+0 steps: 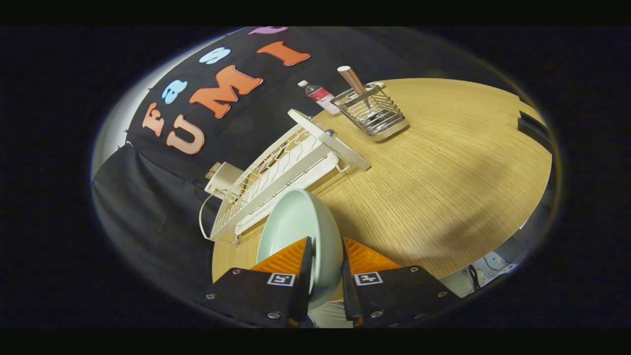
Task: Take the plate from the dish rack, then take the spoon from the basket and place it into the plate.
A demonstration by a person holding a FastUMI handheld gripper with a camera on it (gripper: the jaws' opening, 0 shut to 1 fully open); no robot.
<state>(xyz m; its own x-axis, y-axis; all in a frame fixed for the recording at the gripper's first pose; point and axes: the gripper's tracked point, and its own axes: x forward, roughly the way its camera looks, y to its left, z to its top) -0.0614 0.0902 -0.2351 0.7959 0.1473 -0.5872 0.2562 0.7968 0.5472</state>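
**Plate pinched in the tool, clear of the rack**

The tool (323, 268) sits at the bottom centre of the frame, its two fingers pressed onto the rim of a pale green plate (300, 231), one on each face. The plate stands on edge between them, its hollow side turned toward the left of the frame, and it rises just ahead of the fingertips over the wooden worktop (443, 187).

Just beyond the plate, running from the lower left toward the upper middle of the frame, lies the white wire dish rack (276, 177), with a drip tray under it and a flat end panel at its far end. The plate's upper rim overlaps the rack's near rail in the picture; whether they touch I cannot tell. A cream-coloured cup-like piece (224, 178) sits at the rack's left side against the black cloth.

Farther out, in the upper middle of the frame, a wire basket (377, 116) stands on the worktop, well apart from the plate. The spoon (354, 81) stands in it, its patterned handle sticking up and tilted. Just left of the basket stands a small bottle (318, 94) with a white cap.
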